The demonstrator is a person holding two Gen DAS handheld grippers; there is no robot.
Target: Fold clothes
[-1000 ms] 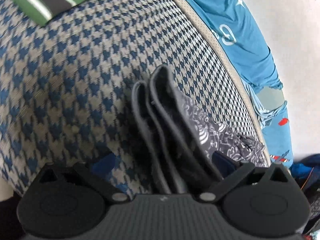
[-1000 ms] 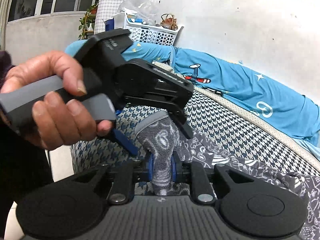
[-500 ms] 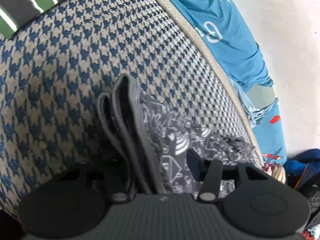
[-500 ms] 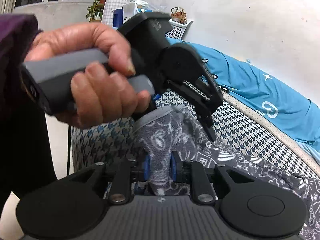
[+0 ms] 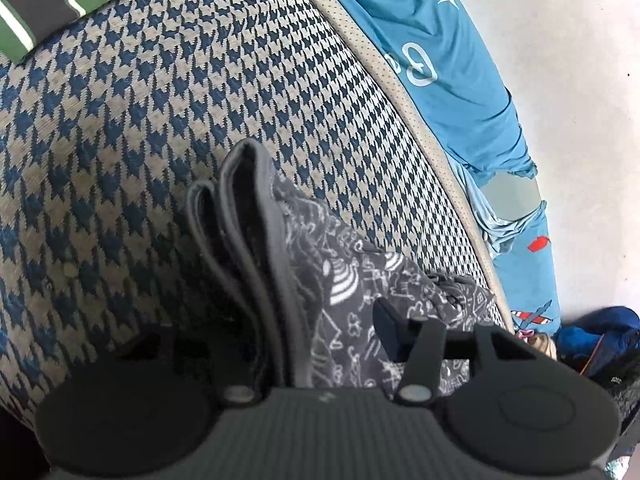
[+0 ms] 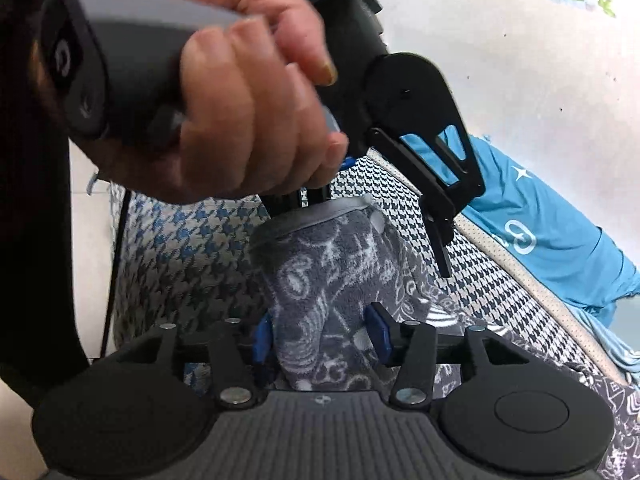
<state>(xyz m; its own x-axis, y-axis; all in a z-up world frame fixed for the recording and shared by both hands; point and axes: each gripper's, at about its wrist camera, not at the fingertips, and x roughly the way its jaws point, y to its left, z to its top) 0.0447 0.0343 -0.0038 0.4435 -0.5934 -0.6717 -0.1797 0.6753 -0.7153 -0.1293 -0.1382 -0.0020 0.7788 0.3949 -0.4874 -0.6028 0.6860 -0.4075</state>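
Note:
A grey garment with white doodle print and a plain grey waistband lies bunched on the houndstooth cushion. My left gripper is shut on its folded waistband layers; the left finger is hidden behind the fabric. In the right wrist view a hand holds that left gripper above the garment, clamping its top edge. My right gripper straddles the garment lower down. Its jaws are opening, with the cloth still between the blue pads, which no longer squeeze it.
A bright blue sheet with white print runs along the cushion's far edge against a white wall. A green, grey and white striped cloth lies at the cushion's upper left. Dark blue fabric sits low at the right.
My left jaws closed from wide open onto the waistband folds. My right jaws spread apart from a tight pinch on the garment. The hand with the left gripper came nearer the right camera.

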